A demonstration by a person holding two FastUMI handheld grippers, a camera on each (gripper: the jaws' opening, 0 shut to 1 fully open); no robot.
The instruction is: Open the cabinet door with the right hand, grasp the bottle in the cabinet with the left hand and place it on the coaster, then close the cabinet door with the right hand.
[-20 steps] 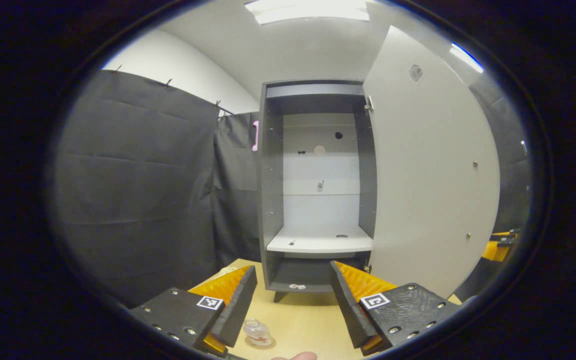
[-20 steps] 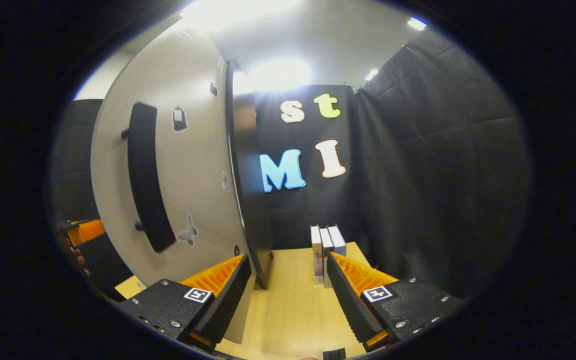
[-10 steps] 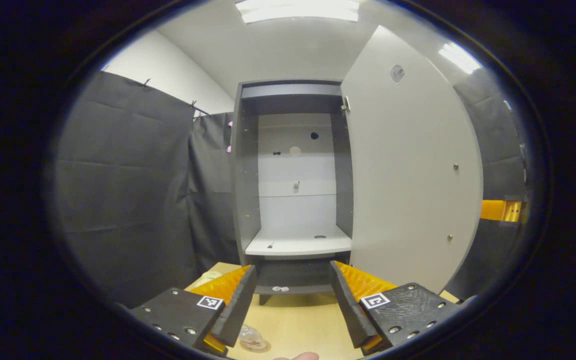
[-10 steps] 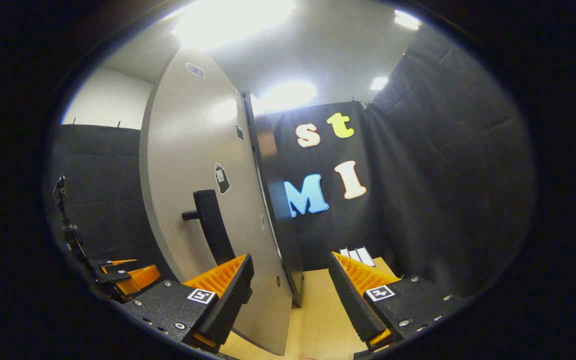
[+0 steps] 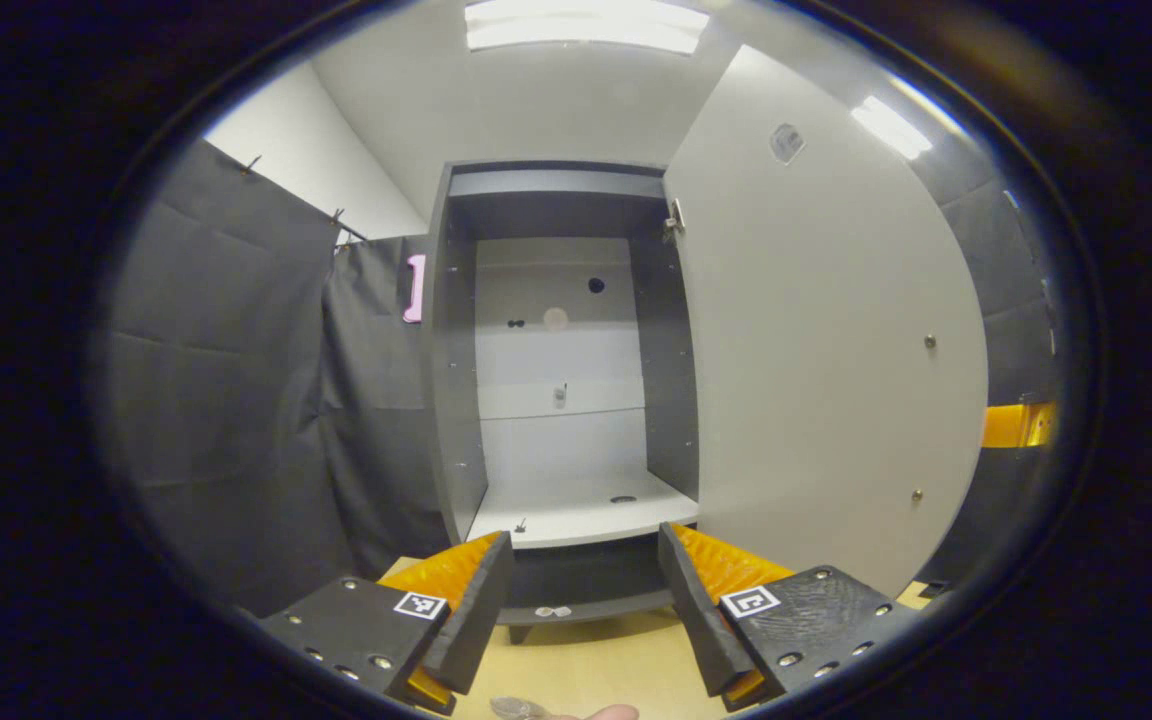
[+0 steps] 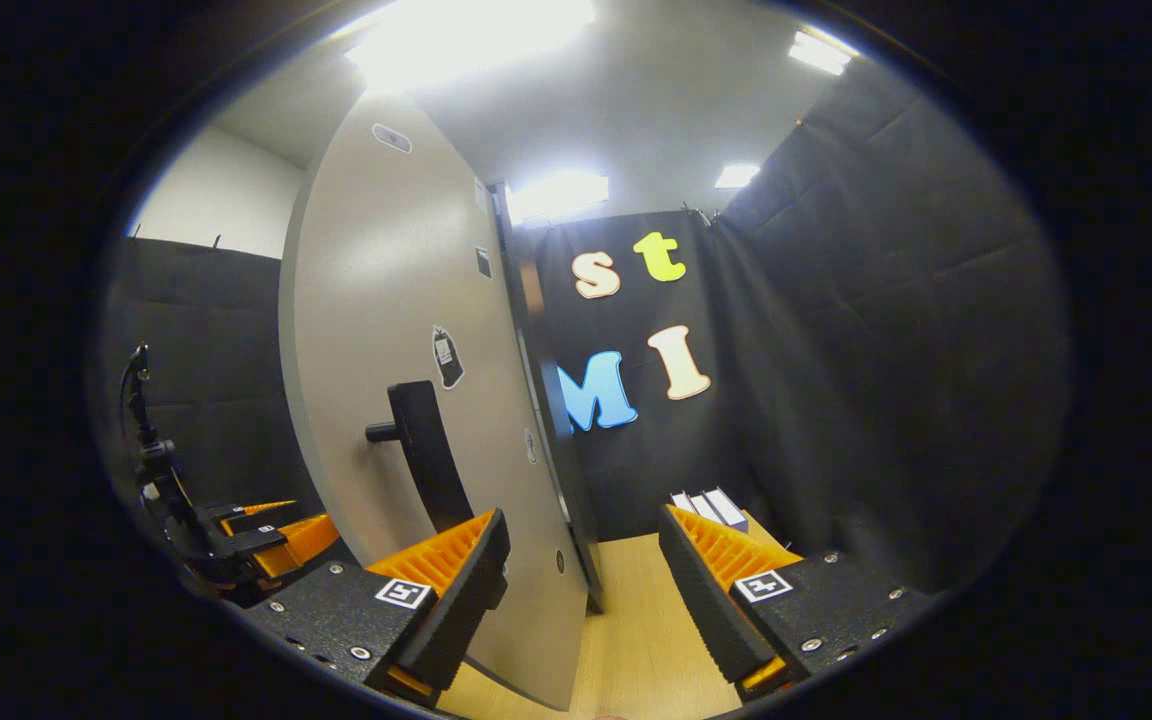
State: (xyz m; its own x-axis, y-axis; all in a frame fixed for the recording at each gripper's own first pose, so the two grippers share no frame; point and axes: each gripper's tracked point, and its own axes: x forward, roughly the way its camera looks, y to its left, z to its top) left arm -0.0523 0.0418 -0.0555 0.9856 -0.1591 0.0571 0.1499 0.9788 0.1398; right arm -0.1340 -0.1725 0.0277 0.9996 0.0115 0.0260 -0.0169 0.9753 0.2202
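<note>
Door (image 5: 816,330) still swung wide at frame right; left gripper (image 5: 584,600) and right gripper (image 6: 581,600) both agape, empty, right backing off handle (image 6: 426,455). Closing comes next.

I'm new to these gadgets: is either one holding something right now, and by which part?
Nothing is held. The left gripper is open, facing the open cabinet. The right gripper is open beside the door, not touching its handle.
</note>
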